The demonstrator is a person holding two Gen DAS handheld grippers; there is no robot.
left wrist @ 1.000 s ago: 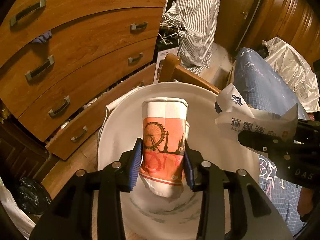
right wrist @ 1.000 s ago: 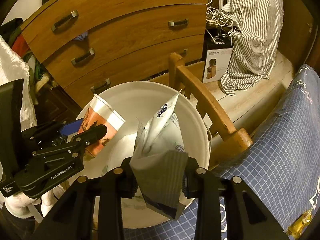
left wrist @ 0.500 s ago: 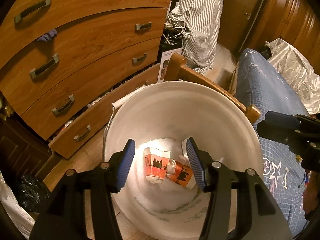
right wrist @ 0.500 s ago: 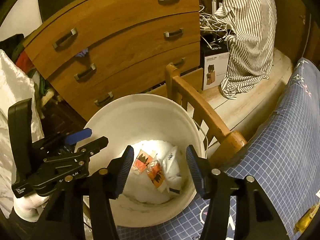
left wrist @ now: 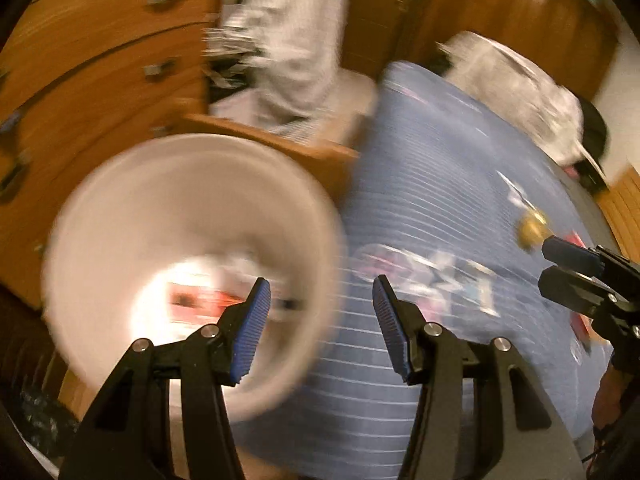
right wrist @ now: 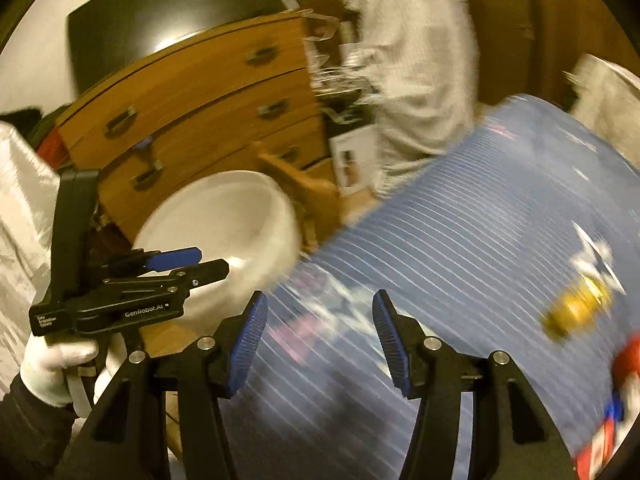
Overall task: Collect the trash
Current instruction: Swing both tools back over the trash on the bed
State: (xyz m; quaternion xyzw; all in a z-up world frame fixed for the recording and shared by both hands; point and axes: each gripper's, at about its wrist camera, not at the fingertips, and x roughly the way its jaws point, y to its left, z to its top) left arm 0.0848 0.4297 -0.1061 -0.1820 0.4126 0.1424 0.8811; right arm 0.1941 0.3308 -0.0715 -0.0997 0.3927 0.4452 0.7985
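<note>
With trash binned [left wrist: 192, 304], both grippers gape empty.

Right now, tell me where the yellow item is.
In the right wrist view, the yellow item lies at right on the blue grid cover, beyond the right gripper.

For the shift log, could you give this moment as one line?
left gripper: open, empty | right gripper: open, empty | cup: in white bin | yellow item: on blue sheet

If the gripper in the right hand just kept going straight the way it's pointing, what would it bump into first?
Most likely the blue grid-patterned bed cover: the open, empty right gripper points down at it, with nothing between. The picture is blurred, so depth is uncertain. The white round bucket lies off to its left.
</note>
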